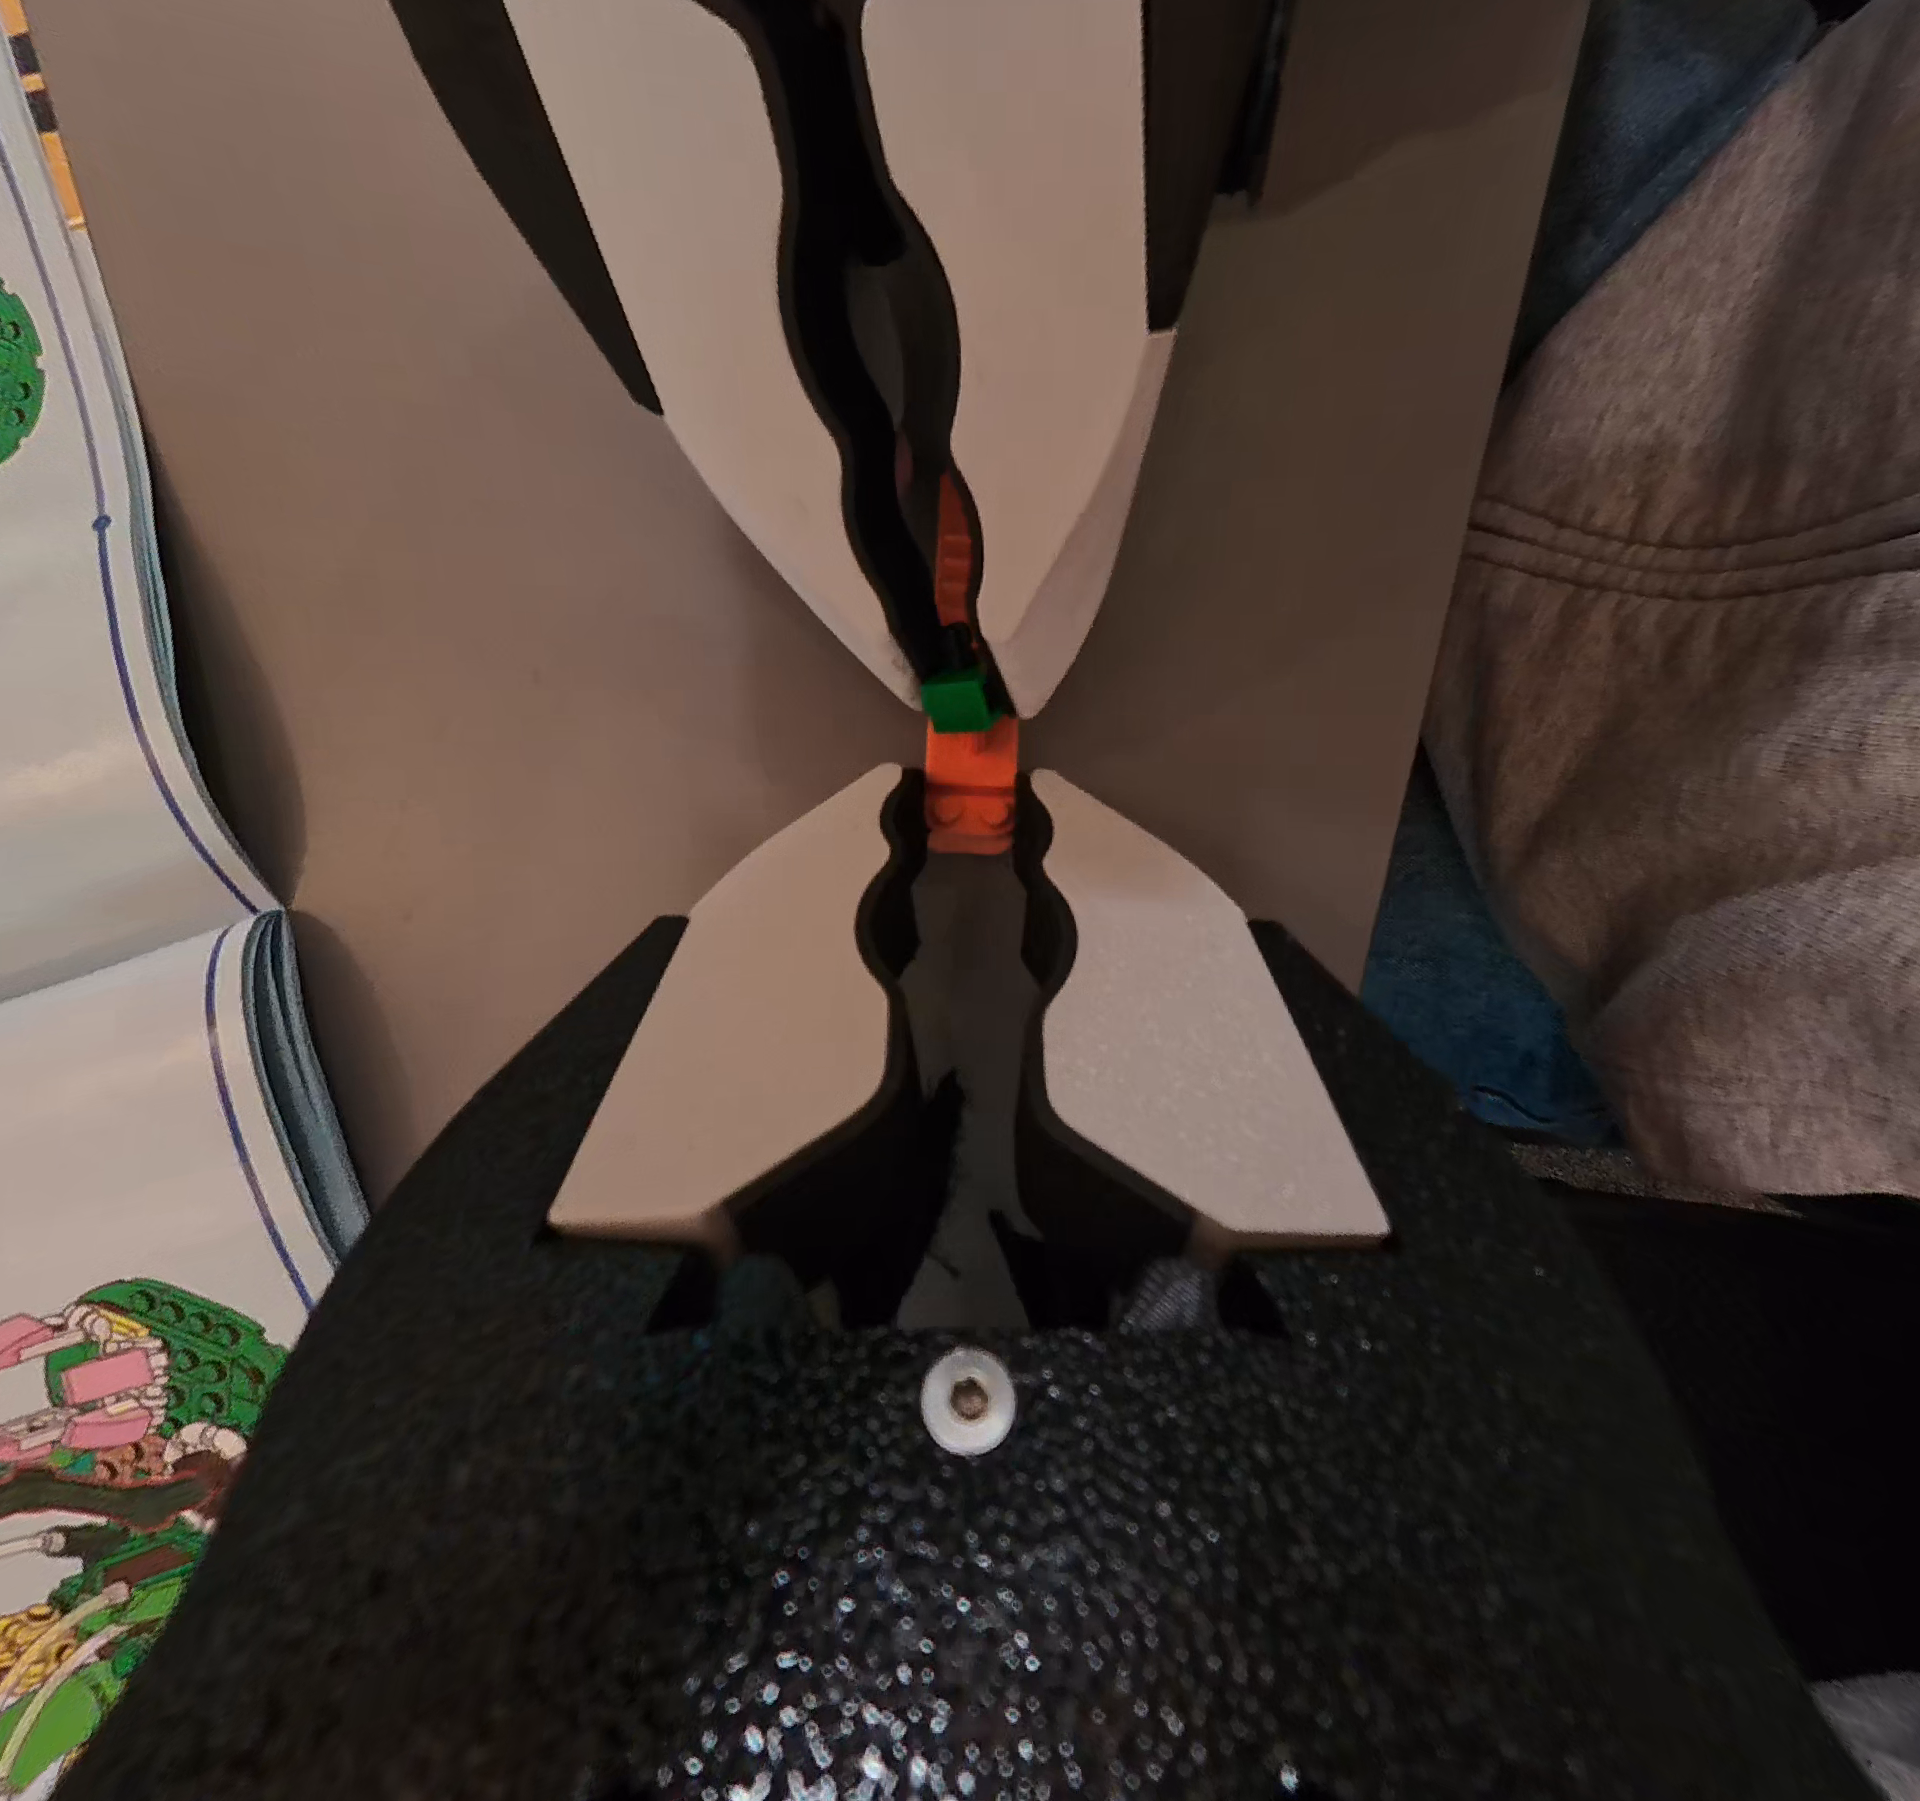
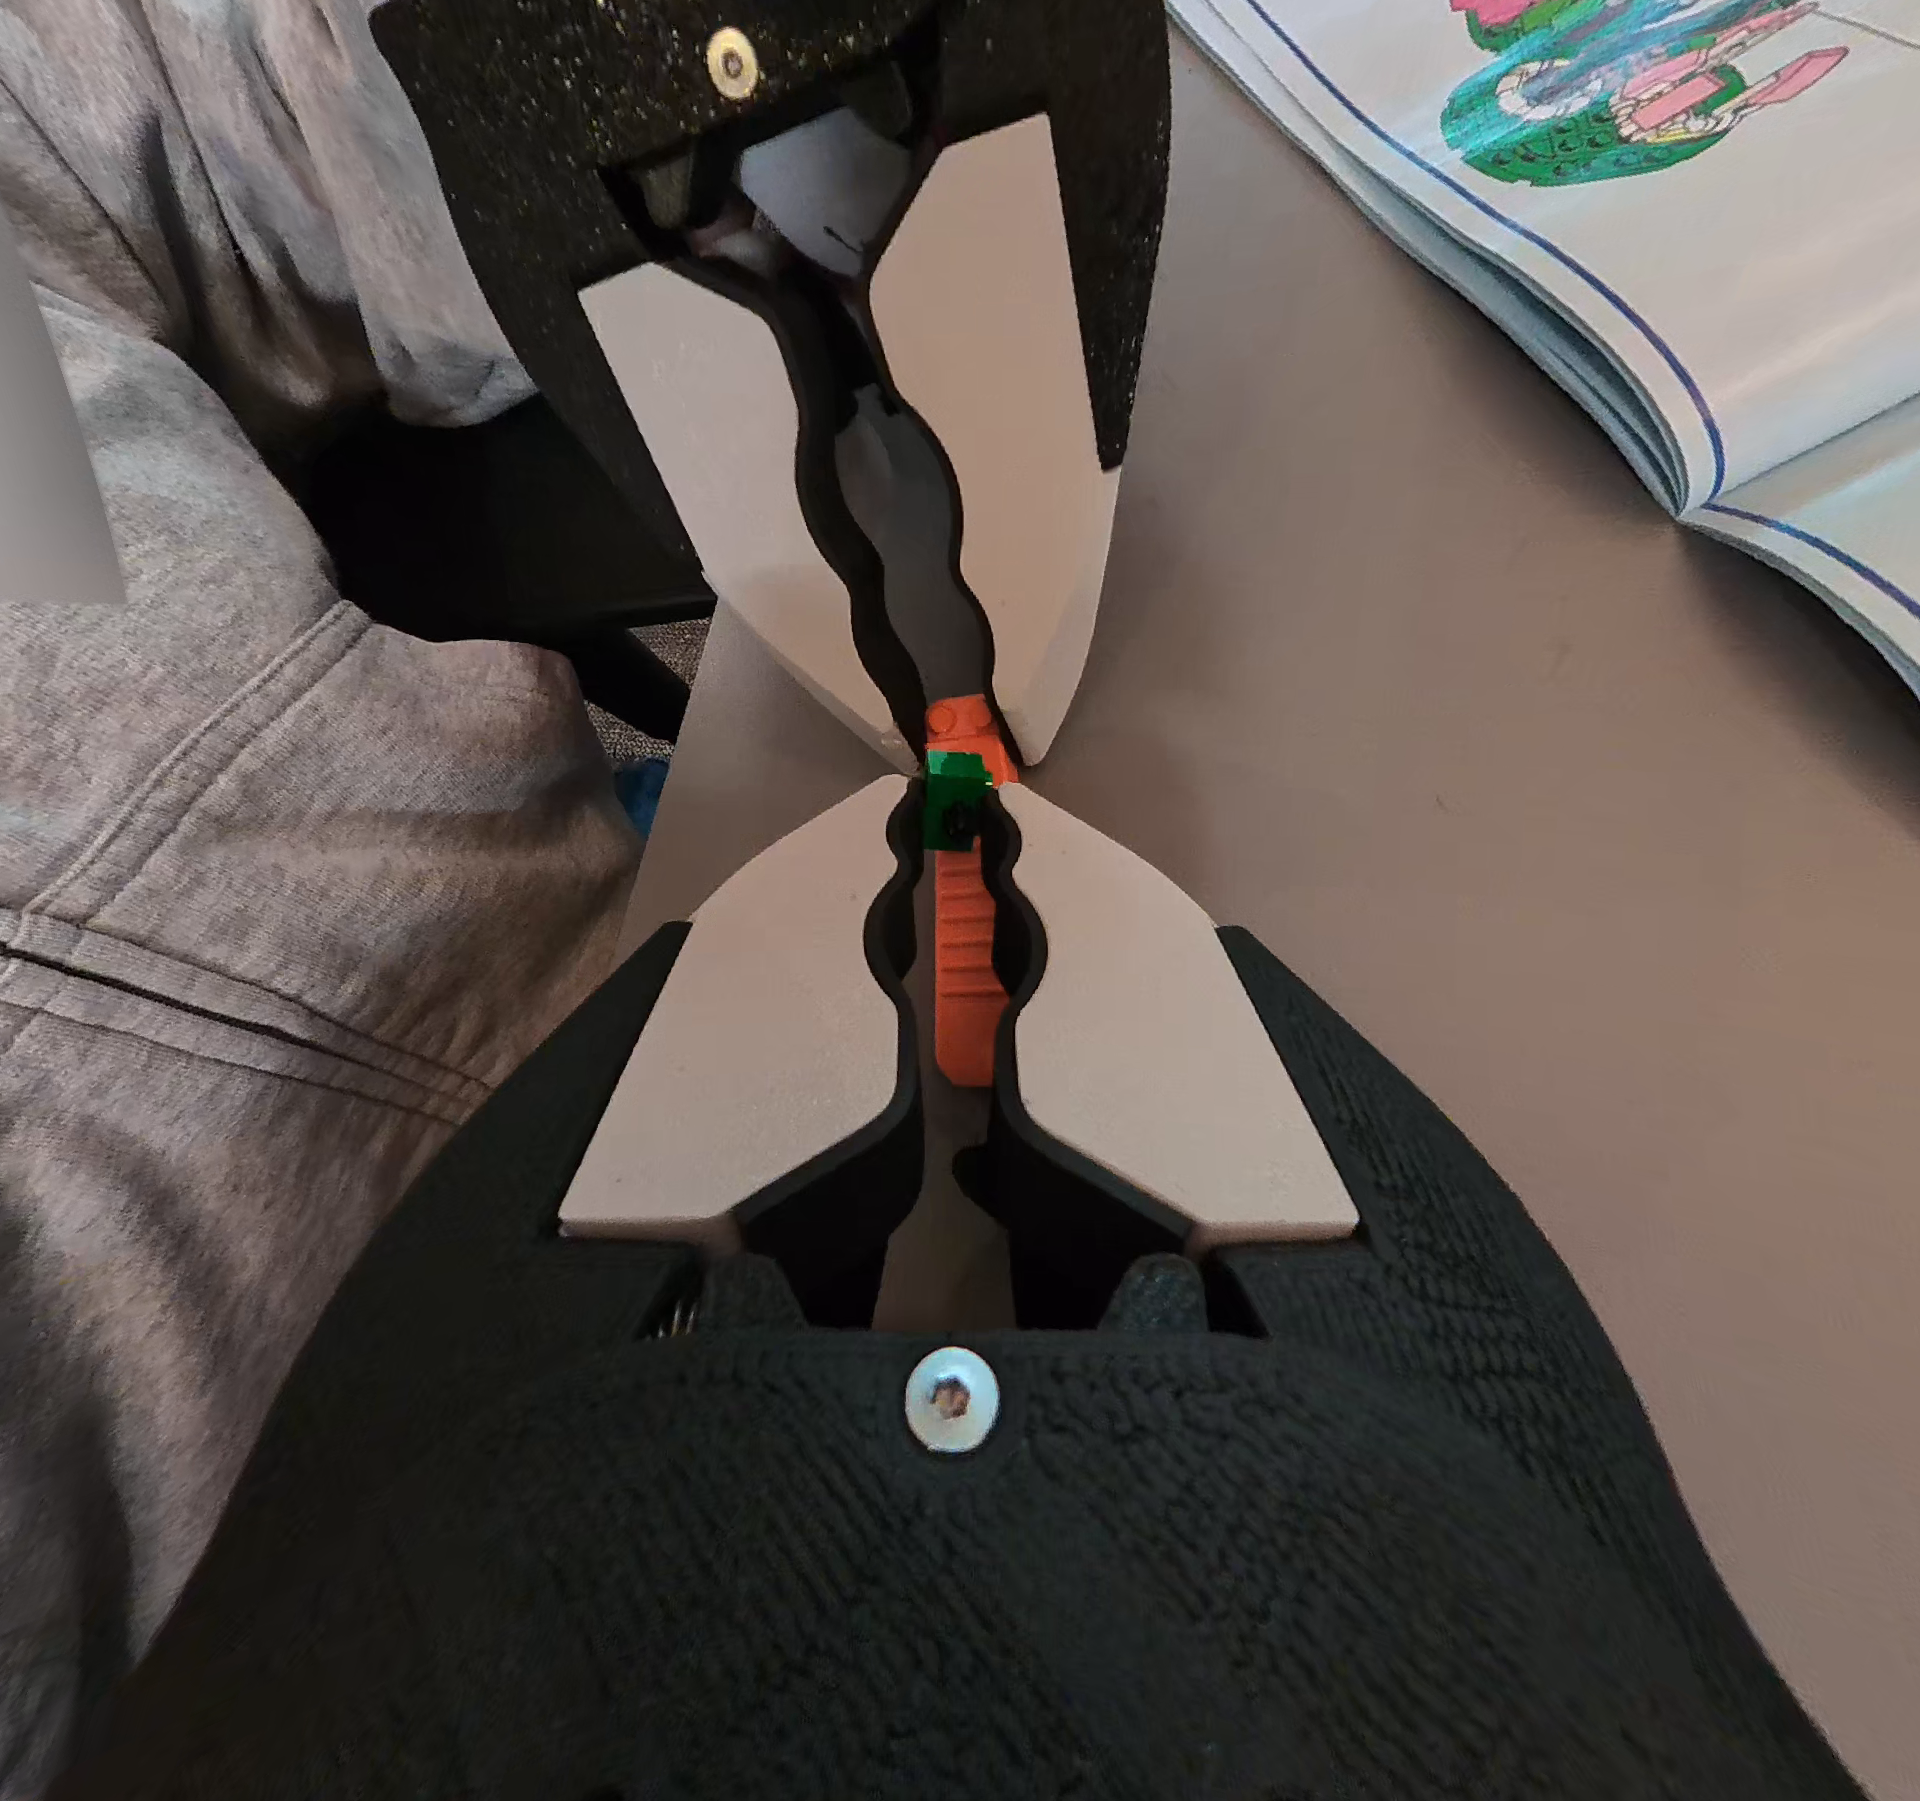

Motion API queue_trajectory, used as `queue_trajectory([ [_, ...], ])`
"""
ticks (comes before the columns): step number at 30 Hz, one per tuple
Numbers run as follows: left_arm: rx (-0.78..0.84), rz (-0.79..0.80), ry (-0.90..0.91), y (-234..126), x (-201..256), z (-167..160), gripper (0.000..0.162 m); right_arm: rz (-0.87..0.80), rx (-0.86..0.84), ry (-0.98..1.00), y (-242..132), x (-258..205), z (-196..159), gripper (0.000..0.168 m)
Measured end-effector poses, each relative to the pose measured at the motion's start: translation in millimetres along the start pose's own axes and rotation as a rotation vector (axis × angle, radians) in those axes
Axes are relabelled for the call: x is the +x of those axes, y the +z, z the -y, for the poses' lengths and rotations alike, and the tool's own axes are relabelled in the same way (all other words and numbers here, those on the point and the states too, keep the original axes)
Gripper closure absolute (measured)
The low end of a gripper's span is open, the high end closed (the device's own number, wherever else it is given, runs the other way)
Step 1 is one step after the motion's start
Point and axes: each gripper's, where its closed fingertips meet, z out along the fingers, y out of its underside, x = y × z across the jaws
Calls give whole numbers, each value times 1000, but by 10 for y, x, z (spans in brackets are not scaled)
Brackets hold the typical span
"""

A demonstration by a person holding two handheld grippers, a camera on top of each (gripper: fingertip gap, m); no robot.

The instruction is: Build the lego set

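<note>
At frame centre my left gripper [image 1: 966, 795] pinches a small orange brick [image 1: 968, 783], jaws nearly closed. My right gripper [image 2: 961, 806] clamps a green piece [image 2: 954, 793] atop a ribbed orange part [image 2: 966, 972]. These look light, stiff and slippery, so I grip the flat sides.

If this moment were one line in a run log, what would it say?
left gripper: shut on orange brick | right gripper: shut on green piece with ribbed orange part | tips meeting above table | booklet open
</note>
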Motion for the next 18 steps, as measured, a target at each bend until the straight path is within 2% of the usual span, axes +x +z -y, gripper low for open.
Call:
queue_trajectory([
  [13,-54,-7,19,-2,0,-9,146,-16,-26,-3,8,7,2,160],
  [18,-23,-10,-1,-2,-1,-7,146,-28,7,-14,2,13,12,160],
])
